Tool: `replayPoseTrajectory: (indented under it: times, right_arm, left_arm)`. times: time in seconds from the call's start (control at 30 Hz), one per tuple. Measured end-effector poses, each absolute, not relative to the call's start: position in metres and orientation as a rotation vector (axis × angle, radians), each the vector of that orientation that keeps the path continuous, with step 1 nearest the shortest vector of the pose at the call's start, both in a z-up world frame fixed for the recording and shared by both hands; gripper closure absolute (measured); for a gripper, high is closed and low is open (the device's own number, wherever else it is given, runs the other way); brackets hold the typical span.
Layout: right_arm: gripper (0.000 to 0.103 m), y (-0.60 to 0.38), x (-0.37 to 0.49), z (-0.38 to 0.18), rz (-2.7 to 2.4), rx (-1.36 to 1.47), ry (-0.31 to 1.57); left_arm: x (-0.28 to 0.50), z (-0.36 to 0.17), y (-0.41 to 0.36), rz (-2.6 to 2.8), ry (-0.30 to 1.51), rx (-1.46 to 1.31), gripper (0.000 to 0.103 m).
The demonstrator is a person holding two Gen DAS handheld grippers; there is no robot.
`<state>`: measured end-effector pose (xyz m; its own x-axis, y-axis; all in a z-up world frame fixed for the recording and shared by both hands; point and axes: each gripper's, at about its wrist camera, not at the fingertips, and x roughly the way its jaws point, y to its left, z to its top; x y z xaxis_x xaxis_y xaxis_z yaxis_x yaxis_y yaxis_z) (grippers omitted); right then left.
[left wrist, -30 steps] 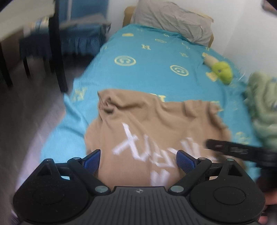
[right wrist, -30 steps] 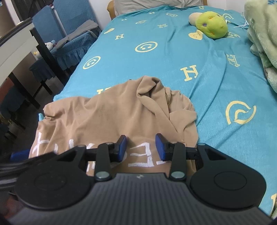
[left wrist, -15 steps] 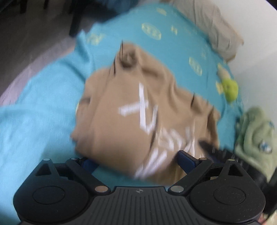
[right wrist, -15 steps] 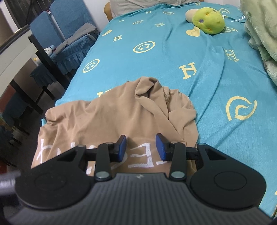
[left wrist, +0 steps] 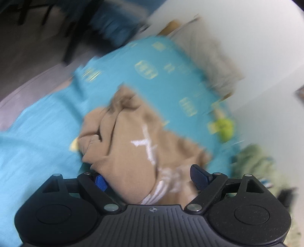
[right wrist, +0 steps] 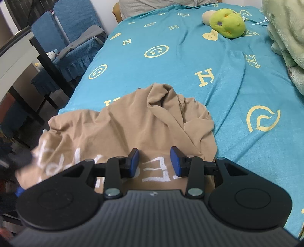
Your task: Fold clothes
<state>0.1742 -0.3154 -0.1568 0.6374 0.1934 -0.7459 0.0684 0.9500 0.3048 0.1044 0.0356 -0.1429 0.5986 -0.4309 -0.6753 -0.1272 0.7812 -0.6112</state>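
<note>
The tan shirt (right wrist: 121, 131) lies crumpled on the bed (right wrist: 237, 85), directly ahead of and beneath both grippers. The left gripper (left wrist: 150, 177) is spread wide and closing, with the shirt's near edge bunched between its pads. The right gripper (right wrist: 154, 161) hovers half-spread over the white lettering, pinching nothing. A green plush toy (right wrist: 227, 22) and a pale blanket (right wrist: 285, 32) sit well beyond, clear of the work.

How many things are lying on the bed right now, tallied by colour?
Tan: 1, the shirt
Bright green: 1, the stuffed toy
Pale green: 1, the blanket bunched at the right edge
Grey: 1, the pillow at the head
Total: 4, all on the blue sheet
</note>
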Motion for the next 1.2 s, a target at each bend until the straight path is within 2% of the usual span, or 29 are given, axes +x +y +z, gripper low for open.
replayPoseTrajectory:
  times: [0.07, 0.17, 0.23, 0.33, 0.5, 0.67, 0.7, 0.77, 0.8, 0.83, 0.87, 0.93, 0.97, 1.07, 1.2]
  right_arm:
    - [0.064, -0.315, 0.174, -0.157, 0.073, 0.312, 0.88]
    - [0.064, -0.314, 0.174, -0.157, 0.071, 0.305, 0.878]
    - [0.064, -0.314, 0.174, -0.157, 0.068, 0.305, 0.877]
    - [0.064, -0.315, 0.175, -0.157, 0.065, 0.313, 0.876]
    - [0.064, -0.317, 0.176, -0.158, 0.056, 0.344, 0.878]
    - [0.064, -0.319, 0.175, -0.158, 0.053, 0.369, 0.876]
    - [0.064, -0.32, 0.175, -0.157, 0.053, 0.377, 0.876]
    - [0.063, -0.322, 0.175, -0.156, 0.052, 0.395, 0.876]
    - [0.061, -0.323, 0.174, -0.152, 0.047, 0.412, 0.873]
    - [0.051, -0.325, 0.171, -0.146, 0.037, 0.431, 0.861]
    - [0.034, -0.327, 0.168, -0.141, 0.028, 0.45, 0.849]
    - [0.014, -0.33, 0.156, -0.127, 0.045, 0.519, 0.798]
    - [0.009, -0.333, 0.149, -0.12, 0.078, 0.579, 0.776]
    - [0.01, -0.339, 0.131, -0.114, 0.212, 0.802, 0.779]
    - [0.01, -0.337, 0.124, -0.142, 0.311, 1.089, 0.887]
  left_arm:
    - [0.11, -0.158, 0.035, -0.158, 1.026, -0.684, 0.018]
    - [0.112, -0.166, 0.037, -0.144, 1.025, -0.685, 0.018]
    - [0.113, -0.164, 0.04, -0.141, 0.997, -0.713, 0.02]
    - [0.116, -0.166, 0.052, -0.134, 0.949, -0.801, 0.029]
    - [0.118, -0.151, 0.053, -0.228, 0.827, -0.875, 0.028]
    - [0.126, -0.174, 0.045, -0.121, 0.992, -0.747, 0.045]
    - [0.127, -0.176, 0.048, -0.123, 0.99, -0.765, 0.045]
    - [0.129, -0.175, 0.051, -0.127, 0.975, -0.78, 0.053]
    - [0.128, -0.175, 0.051, -0.133, 0.966, -0.779, 0.055]
    - [0.128, -0.176, 0.05, -0.135, 0.96, -0.774, 0.058]
    - [0.128, -0.177, 0.05, -0.137, 0.954, -0.768, 0.061]
    - [0.126, -0.175, 0.05, -0.147, 0.934, -0.767, 0.066]
    - [0.125, -0.173, 0.05, -0.156, 0.92, -0.775, 0.07]
    - [0.126, -0.167, 0.052, -0.186, 0.883, -0.813, 0.076]
    - [0.125, -0.163, 0.055, -0.21, 0.854, -0.874, 0.077]
